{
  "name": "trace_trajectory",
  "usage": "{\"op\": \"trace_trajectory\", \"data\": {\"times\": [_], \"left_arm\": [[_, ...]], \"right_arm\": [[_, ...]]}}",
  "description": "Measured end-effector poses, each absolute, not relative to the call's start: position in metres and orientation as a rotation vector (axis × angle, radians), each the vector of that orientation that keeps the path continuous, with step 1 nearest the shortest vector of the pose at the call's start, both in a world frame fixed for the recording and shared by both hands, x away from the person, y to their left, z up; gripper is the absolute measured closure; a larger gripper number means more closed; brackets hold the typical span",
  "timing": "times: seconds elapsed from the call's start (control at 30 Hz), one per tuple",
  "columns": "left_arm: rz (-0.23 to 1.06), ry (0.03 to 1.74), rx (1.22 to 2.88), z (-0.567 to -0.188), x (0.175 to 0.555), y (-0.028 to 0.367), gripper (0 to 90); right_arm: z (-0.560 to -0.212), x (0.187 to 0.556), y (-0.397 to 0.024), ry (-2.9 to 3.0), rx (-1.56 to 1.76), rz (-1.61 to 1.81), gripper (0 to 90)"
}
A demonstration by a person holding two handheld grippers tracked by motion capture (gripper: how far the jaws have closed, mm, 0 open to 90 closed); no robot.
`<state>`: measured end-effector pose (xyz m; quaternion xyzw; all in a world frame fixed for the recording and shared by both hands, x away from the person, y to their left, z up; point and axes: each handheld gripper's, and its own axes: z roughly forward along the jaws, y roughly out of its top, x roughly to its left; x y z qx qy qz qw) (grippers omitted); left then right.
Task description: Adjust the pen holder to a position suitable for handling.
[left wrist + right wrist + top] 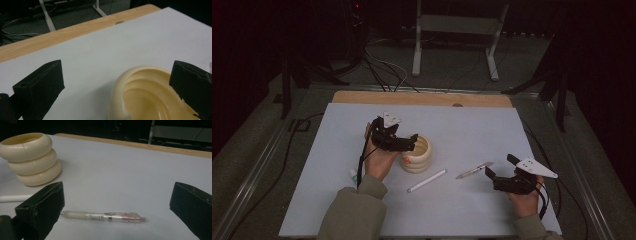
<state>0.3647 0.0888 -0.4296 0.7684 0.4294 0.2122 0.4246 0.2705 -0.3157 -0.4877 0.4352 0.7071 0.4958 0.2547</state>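
Centrally, cream ribbed three-ring holder (418, 155), glossy; slim clear pen (105, 216).

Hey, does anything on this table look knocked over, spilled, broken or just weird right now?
Nothing stands out. The cream ribbed holder stands upright on the white sheet. The clear pen and the white pen lie flat beside it, apart from each other. No spill or breakage shows.
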Motion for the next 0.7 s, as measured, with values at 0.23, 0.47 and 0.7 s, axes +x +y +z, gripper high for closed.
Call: {"op": "trace_trajectory", "data": {"times": [0.23, 0.47, 0.7], "left_arm": [[0.542, 1.063, 1.895, -0.421, 0.357, 0.096, 0.1], [0.566, 1.083, 1.845, -0.411, 0.347, 0.107, 0.1], [0.584, 1.103, 1.849, -0.406, 0.338, 0.116, 0.1]], "right_arm": [[-0.488, 0.270, -0.315, 1.923, 1.181, 1.346, 0.3], [-0.488, 0.270, -0.315, 1.925, 1.178, 1.349, 0.3], [-0.488, 0.270, -0.314, 1.929, 1.180, 1.345, 0.3]]}}
